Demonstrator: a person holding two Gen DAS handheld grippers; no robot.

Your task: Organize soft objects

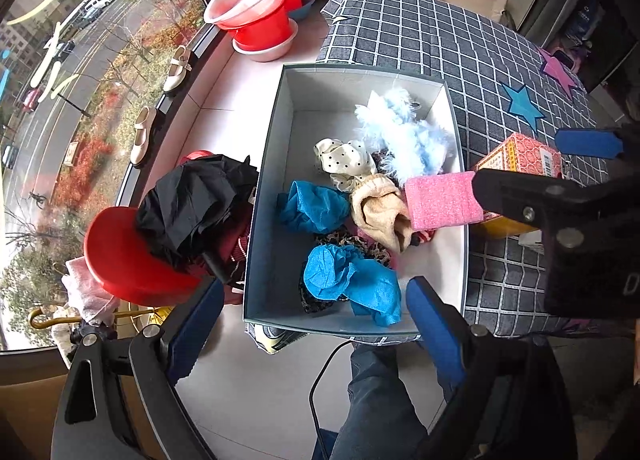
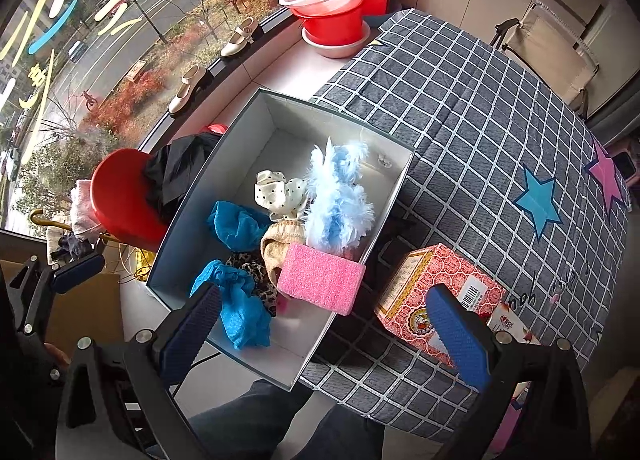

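An open grey box (image 1: 264, 179) holds soft items: two blue crumpled covers (image 1: 352, 280), a cream polka-dot scrunchie (image 1: 346, 159), a pale blue feathery fluff (image 1: 404, 131), a beige cloth (image 1: 380, 207) and a leopard-print piece. A pink sponge (image 2: 320, 278) leans tilted against the box's right wall (image 2: 384, 219), on top of the beige cloth. My right gripper (image 2: 326, 332) stands wide open just behind the sponge, not touching it. My left gripper (image 1: 316, 324) is open over the box's near end, nothing between its fingers.
A red patterned carton (image 2: 432, 296) lies on the checked tablecloth (image 2: 480, 119) right of the box. A red tub with black cloth (image 1: 192, 199) sits left of it. Stacked red basins (image 1: 256, 15) and shoes (image 1: 176, 69) line the window. A person's legs (image 1: 380, 400) are below.
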